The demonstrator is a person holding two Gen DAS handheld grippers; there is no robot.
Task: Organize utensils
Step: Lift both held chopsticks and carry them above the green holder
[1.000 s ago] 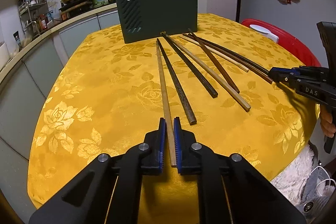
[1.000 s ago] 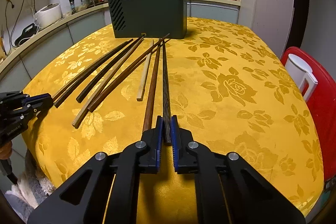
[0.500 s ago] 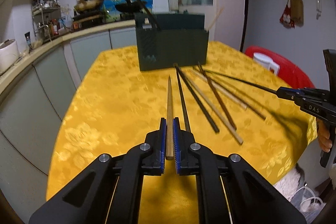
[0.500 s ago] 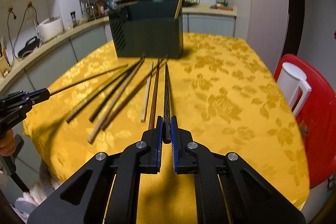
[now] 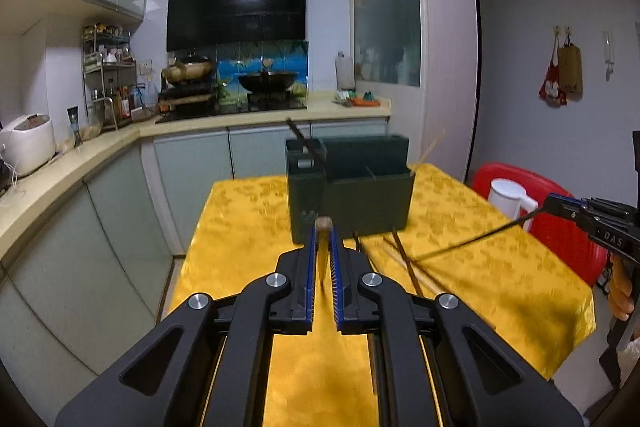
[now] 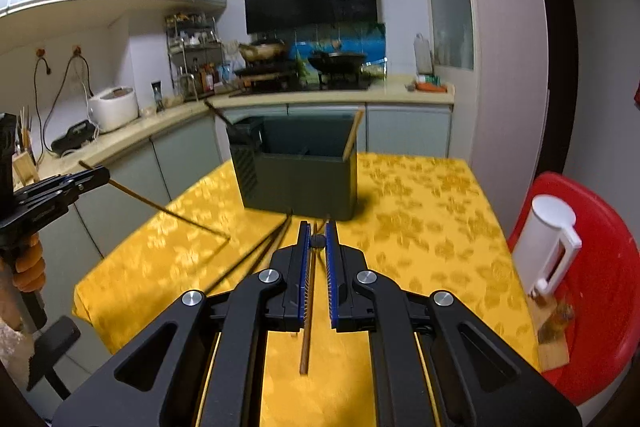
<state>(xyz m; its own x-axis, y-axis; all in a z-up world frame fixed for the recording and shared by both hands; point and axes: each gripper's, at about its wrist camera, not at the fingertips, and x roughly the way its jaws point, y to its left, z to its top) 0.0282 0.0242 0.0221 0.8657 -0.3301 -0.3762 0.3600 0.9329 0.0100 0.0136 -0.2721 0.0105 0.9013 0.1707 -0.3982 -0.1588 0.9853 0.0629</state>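
Both tongs (image 5: 324, 233) (image 6: 318, 241) clamped on chopsticks (image 5: 323, 225) (image 6: 318, 240)

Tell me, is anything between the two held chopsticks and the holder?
Nothing visible. The left gripper is shut on a light chopstick, the right gripper on a dark chopstick. Only bare tablecloth lies before the holder, whose top is open.

A home kitchen: range hood (image 5: 237, 7), wok (image 5: 267, 79), rice cooker (image 5: 29, 143).
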